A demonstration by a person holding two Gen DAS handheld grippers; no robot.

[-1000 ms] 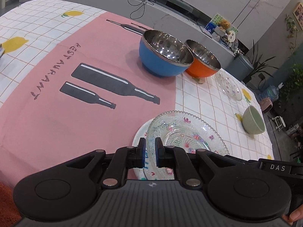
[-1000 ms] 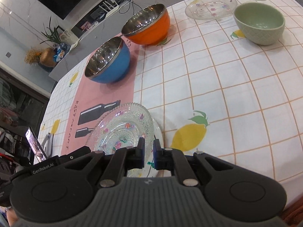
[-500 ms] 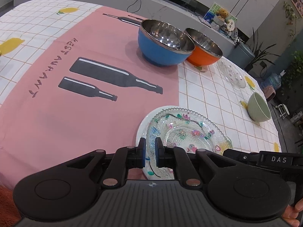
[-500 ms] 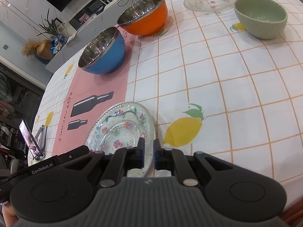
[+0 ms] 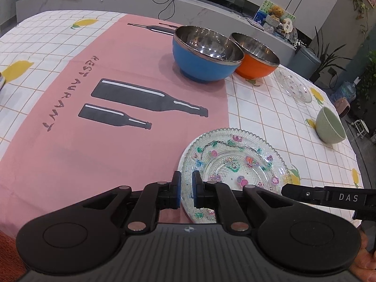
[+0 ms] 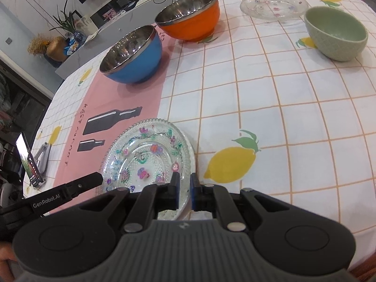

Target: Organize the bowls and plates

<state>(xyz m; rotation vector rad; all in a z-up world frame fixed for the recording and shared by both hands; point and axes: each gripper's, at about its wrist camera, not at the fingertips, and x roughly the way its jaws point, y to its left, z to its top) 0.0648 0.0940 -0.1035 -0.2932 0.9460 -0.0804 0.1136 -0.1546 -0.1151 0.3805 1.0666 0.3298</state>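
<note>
Gripping: glass plate [image 5: 235, 162] is clamped at its near rim by left gripper [image 5: 186, 189] and right gripper [image 6: 184, 191], one on each side.
Plate position: near table edge, half over the pink mat [image 5: 94, 129]; whether it is lifted cannot be told.
Risk: thin beaded rim judged slippery; uneven pull between the grippers could tilt or drop it.
Count: plates 2 (second [image 6: 273, 5] far); bowls 3 — blue [image 5: 204, 56], orange [image 5: 255, 58], green [image 6: 336, 34].

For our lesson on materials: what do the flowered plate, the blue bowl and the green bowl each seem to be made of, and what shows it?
Flowered plate: clear pressed glass, probably; the cloth shows through and its surface is beaded.
Blue bowl: likely steel inside, mirror-shiny with reflections; the blue outer shell is smooth, plastic or coated metal.
Green bowl: looks ceramic; opaque, thick-walled, soft glaze, textured outside.
</note>
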